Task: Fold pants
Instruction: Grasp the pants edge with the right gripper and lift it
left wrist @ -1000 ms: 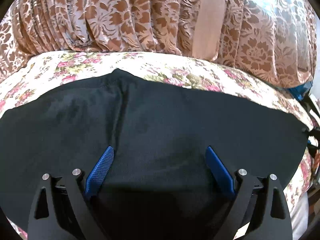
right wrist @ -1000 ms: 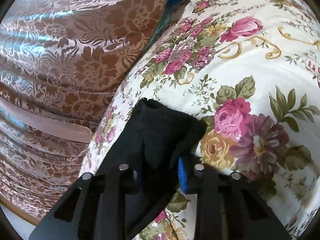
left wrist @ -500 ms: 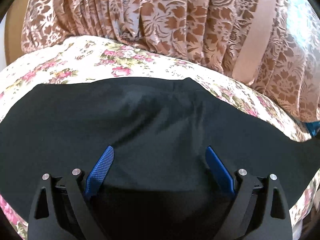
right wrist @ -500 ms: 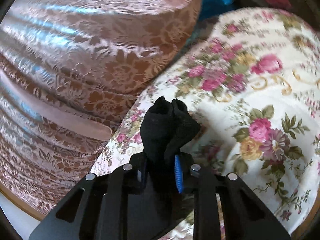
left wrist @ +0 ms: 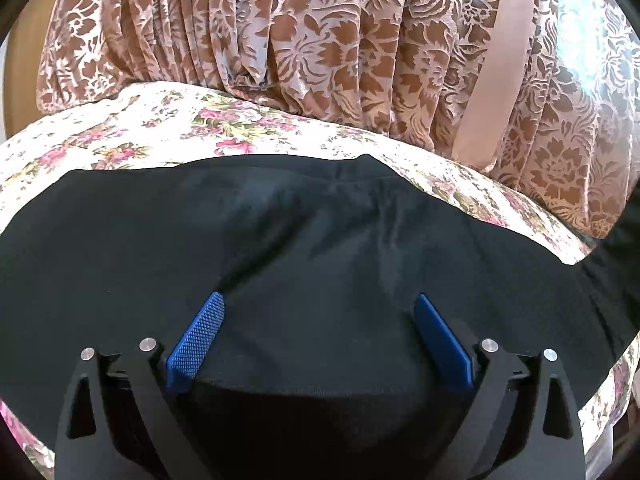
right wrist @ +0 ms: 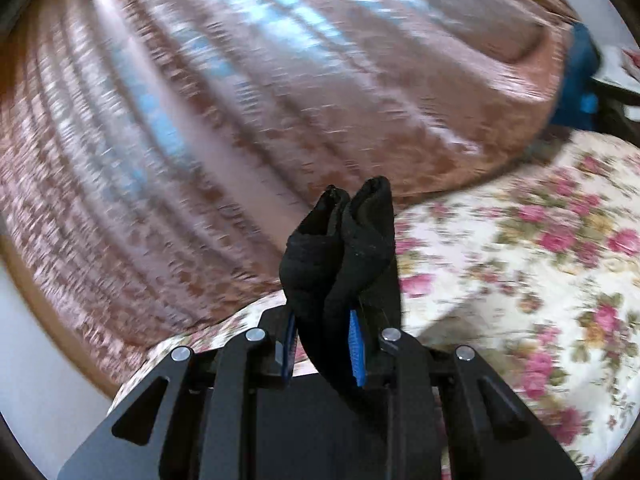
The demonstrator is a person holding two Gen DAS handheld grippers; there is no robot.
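Observation:
Black pants (left wrist: 320,240) lie spread flat on the floral bedsheet (left wrist: 140,132), filling the lower half of the left wrist view. My left gripper (left wrist: 318,312) is open, its blue pads wide apart just above the middle of the pants. My right gripper (right wrist: 322,344) is shut on a bunched end of the black pants (right wrist: 340,248) and holds it lifted above the floral sheet (right wrist: 520,280). At the right edge of the left wrist view the pants fabric (left wrist: 616,256) rises off the bed.
A brown and pink floral curtain (left wrist: 320,40) hangs along the far edge of the bed and fills the upper left of the right wrist view (right wrist: 200,100). A blue object (right wrist: 576,80) sits at the far right past the curtain.
My right gripper has lifted the pants end higher off the sheet and swung left. My left gripper has shifted slightly, still open over the pants.

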